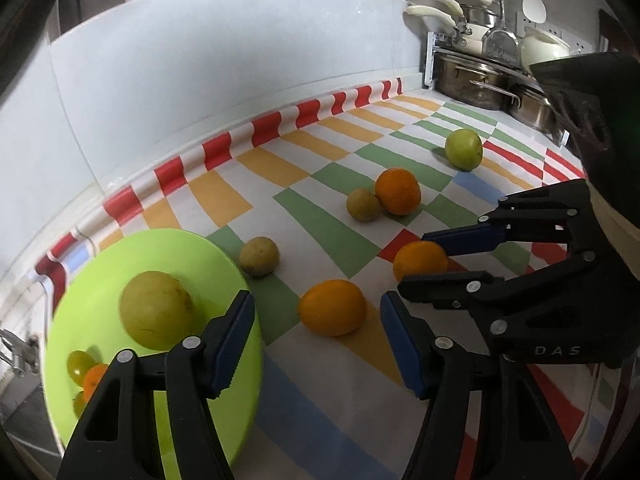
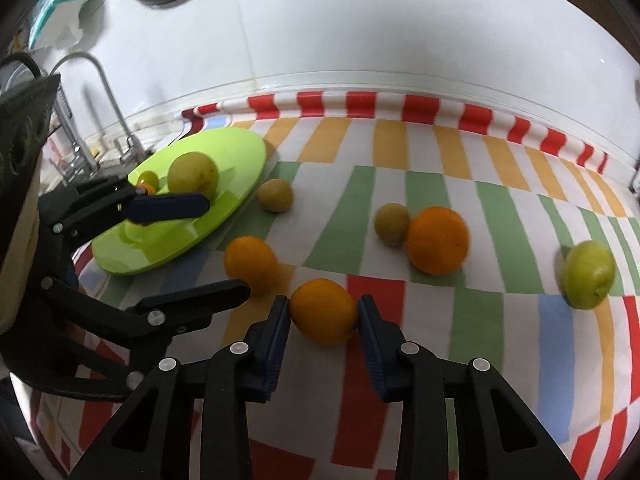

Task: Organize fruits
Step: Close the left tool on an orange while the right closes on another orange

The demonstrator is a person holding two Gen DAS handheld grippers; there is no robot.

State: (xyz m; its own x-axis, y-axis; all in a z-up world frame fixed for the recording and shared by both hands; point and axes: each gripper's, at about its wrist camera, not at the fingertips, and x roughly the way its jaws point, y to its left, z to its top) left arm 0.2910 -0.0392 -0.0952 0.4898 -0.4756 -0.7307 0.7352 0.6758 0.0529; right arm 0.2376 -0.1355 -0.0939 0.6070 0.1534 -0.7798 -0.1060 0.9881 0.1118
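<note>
My right gripper (image 2: 323, 312) is clamping an orange (image 2: 322, 311) on the checked cloth (image 2: 476, 320) while my left gripper (image 1: 317, 322) is hanging unclenched, gripping nothing, beside the green plate (image 1: 224, 272) carrying a large yellow-green fruit (image 1: 156, 310) and several small fruits (image 1: 86, 372).

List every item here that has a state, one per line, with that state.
Right gripper: shut on an orange still on the cloth.
Left gripper: open, empty, around a second orange.
Green plate: holds a large yellow-green fruit and small fruits.
Lime: loose on the cloth.
Tablecloth: spread flat.
</note>
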